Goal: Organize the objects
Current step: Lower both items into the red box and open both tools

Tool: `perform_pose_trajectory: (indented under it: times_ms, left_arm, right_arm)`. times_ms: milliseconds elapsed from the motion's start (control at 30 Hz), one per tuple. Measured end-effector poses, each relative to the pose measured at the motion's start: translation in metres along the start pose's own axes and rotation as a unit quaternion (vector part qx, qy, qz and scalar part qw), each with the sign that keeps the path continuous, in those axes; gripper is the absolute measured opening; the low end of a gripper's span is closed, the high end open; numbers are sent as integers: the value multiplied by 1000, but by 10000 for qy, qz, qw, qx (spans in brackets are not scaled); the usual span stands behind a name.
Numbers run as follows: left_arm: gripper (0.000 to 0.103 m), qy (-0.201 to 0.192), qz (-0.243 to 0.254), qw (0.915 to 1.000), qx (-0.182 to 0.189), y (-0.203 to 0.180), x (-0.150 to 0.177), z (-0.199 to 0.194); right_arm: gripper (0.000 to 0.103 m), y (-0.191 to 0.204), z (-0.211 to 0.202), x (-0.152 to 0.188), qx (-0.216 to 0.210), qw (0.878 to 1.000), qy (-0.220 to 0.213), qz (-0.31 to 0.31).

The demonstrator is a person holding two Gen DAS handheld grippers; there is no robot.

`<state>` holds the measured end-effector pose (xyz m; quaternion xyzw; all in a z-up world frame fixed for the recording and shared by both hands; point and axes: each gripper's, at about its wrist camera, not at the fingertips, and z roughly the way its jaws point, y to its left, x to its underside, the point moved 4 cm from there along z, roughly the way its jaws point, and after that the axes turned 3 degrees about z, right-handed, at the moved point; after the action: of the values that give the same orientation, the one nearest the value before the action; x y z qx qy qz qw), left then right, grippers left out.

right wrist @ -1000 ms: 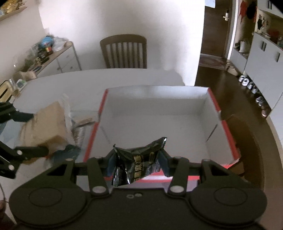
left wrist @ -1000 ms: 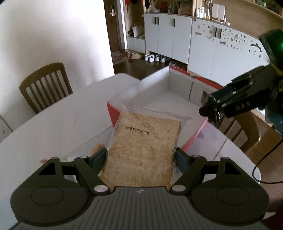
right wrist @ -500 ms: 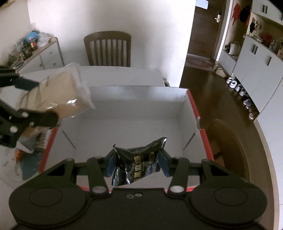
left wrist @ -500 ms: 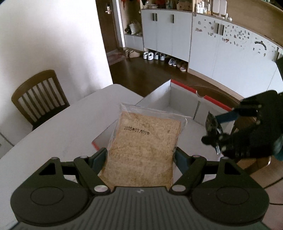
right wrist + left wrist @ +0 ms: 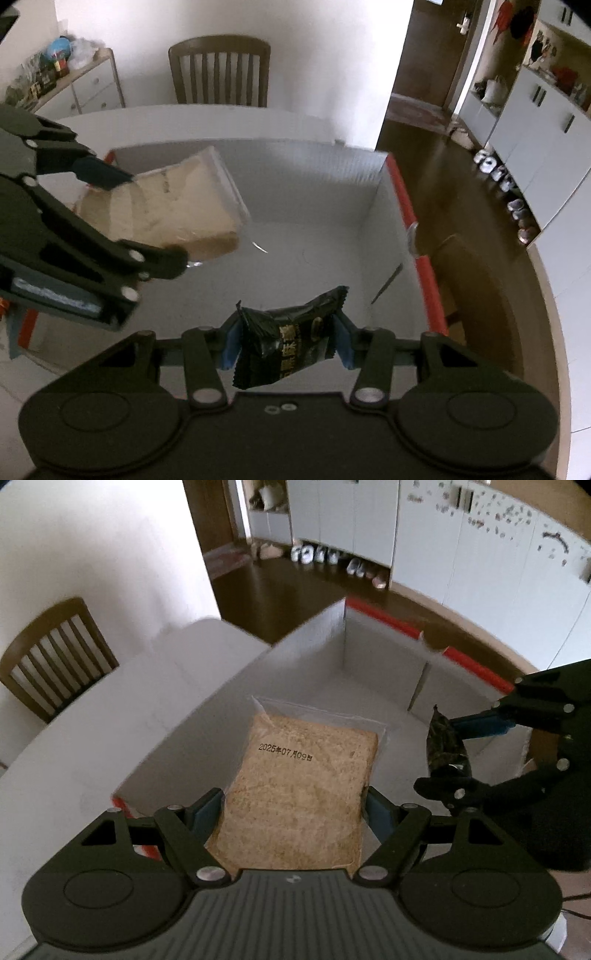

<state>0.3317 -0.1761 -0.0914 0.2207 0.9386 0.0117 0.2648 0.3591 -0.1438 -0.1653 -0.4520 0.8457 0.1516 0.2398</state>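
Note:
My left gripper [image 5: 295, 808] is shut on a clear bag of sliced brown bread [image 5: 306, 790] with a printed date, held above the open white box with red edges [image 5: 384, 616]. It also shows in the right wrist view [image 5: 110, 218] with the bread bag [image 5: 173, 210] over the box's left part. My right gripper [image 5: 286, 345] is shut on a small black snack packet [image 5: 291, 339], held over the box's near side [image 5: 402, 195]. In the left wrist view the right gripper [image 5: 454, 753] with the packet [image 5: 445, 746] is at the right, beside the bread.
The box stands on a white table [image 5: 110, 716]. A wooden chair [image 5: 219, 70] stands at the table's far side, and another chair [image 5: 469, 280] is beside the box on the right. A sideboard with clutter [image 5: 62, 85] is at far left. White cabinets and shoes [image 5: 332, 557] line the room.
Both grippers have moved forward over the box. The bread bag has come from beside the box's left wall to above its inside, closer to the right gripper.

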Motion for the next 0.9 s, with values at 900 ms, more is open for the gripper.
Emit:
perform_pose_trajectory:
  times_ms: [900]
  left_arm:
    - [81, 1049, -107, 9941, 233, 5, 8, 73]
  right_arm:
    - [64, 10, 57, 7, 74, 9948, 811, -610]
